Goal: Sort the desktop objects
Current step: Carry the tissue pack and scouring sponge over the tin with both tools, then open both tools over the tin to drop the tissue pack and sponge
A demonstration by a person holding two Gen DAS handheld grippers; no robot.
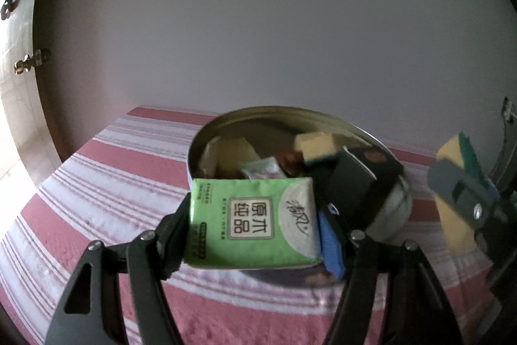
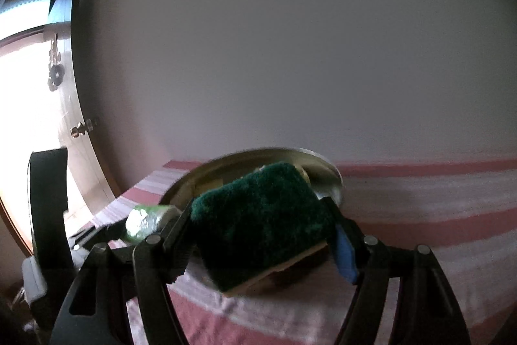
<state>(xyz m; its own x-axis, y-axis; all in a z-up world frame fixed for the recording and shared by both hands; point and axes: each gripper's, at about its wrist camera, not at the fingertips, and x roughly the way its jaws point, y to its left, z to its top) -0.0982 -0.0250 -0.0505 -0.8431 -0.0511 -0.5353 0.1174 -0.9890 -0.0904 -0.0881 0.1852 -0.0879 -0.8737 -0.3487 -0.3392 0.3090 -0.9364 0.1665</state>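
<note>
1. Green was the first thing we noticed: a green tissue pack (image 1: 252, 220) sat clamped between the fingers of our left gripper (image 1: 255, 225), printed face toward the camera, held up just in front of the metal bowl (image 1: 392, 199).
2. That bowl stood on the red-and-white striped tablecloth (image 1: 106, 183) near the wall, and it already had stuff in it: a yellow sponge (image 1: 315, 146) lying toward the back, a small pale sachet (image 1: 263, 168) nearer the front, a black boxy item (image 1: 350, 183) leaning at the right side, plus some brownish bits we couldn't make out.
3. Our right gripper (image 2: 261, 230) was closed on a second sponge (image 2: 261, 222), dark green scouring side up, yellow foam just peeking out along the lower edge. It was squeezed between the black finger and the blue-padded one.
4. From the right wrist view, the sponge we held was in front of the bowl's rim (image 2: 303, 152), raised off the cloth. The shot was blurry, so we couldn't tell how near the bowl it really was.
5. From the left wrist view that same sponge and right gripper (image 1: 458, 193) showed up at the right edge, beside the bowl and apart from it.
6. Over on the left of the right wrist view the tissue pack showed again in the left gripper's (image 2: 145, 220) grip.
7. A door with a brass knob (image 1: 30, 62) sat off to the left.
</note>
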